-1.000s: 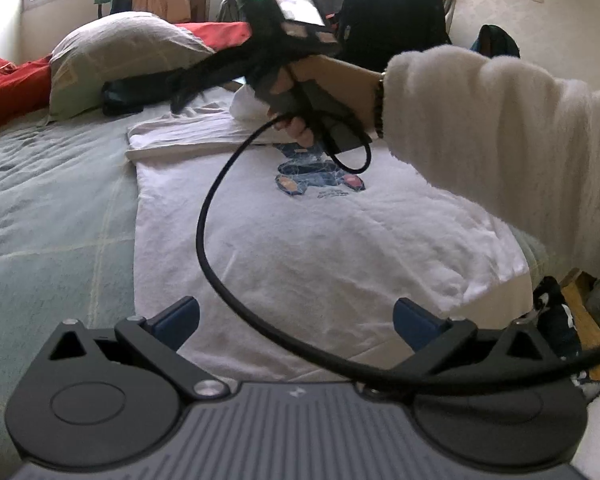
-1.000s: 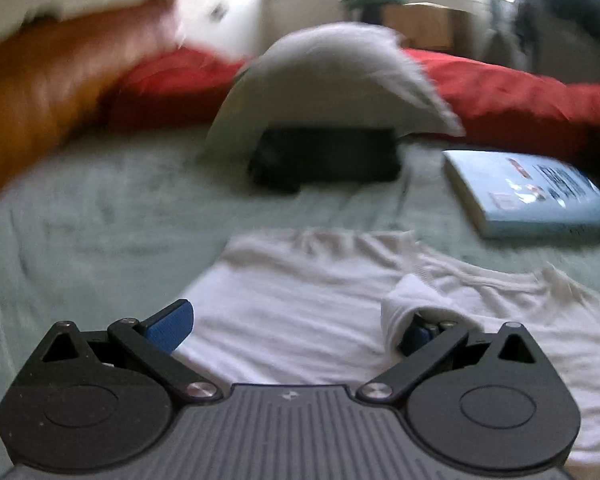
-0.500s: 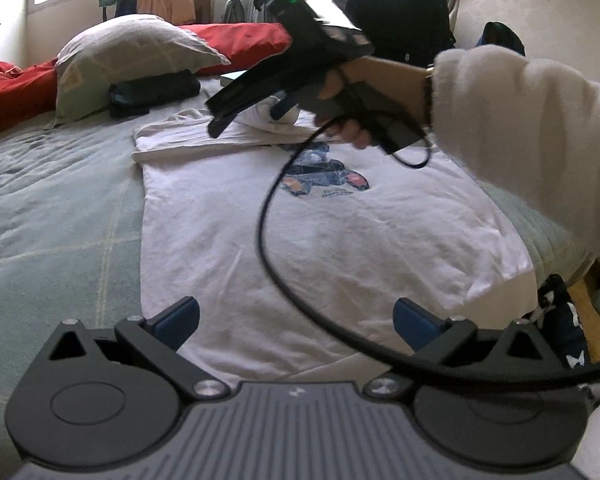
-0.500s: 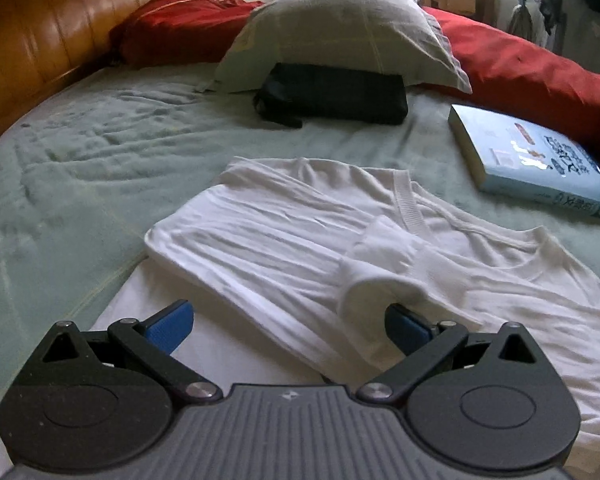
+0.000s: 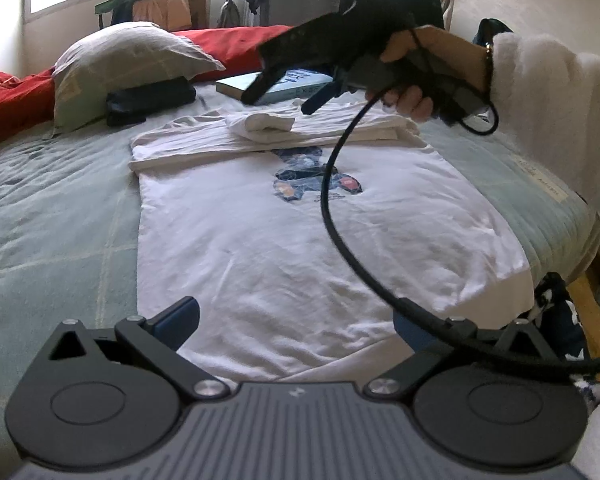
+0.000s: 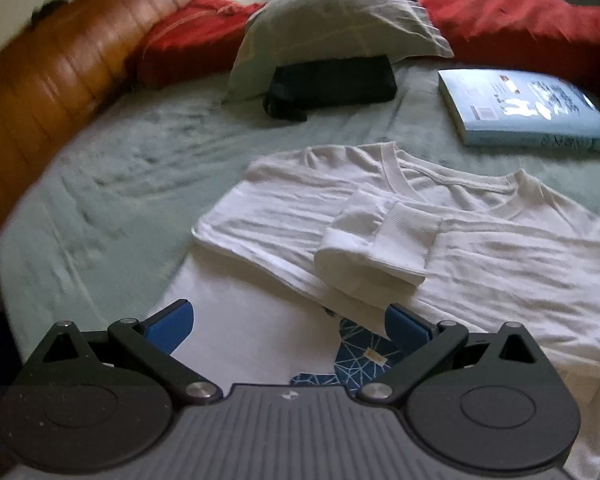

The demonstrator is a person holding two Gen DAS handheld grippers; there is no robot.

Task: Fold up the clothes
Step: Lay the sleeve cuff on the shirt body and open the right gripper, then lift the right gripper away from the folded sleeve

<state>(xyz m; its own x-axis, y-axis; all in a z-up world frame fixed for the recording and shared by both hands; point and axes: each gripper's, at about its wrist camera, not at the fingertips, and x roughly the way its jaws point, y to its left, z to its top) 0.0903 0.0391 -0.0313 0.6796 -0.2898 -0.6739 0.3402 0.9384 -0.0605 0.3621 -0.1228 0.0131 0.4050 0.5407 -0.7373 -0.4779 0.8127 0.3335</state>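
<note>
A white long-sleeved shirt with a blue print lies on the green bed. Its sleeves are folded across the chest, one cuff on top. In the right wrist view the shirt and the cuff lie just ahead. My left gripper is open and empty over the shirt's hem. My right gripper is open and empty, raised above the folded sleeves; it also shows in the left wrist view.
A grey pillow, a black pouch and a blue book lie beyond the shirt. Red bedding runs along the back. A wooden headboard stands at the left. The bed's edge drops off at the right.
My right gripper has let go of the sleeve cuff, which now lies on the folded sleeves, and has lifted up and back. My left gripper has barely moved.
</note>
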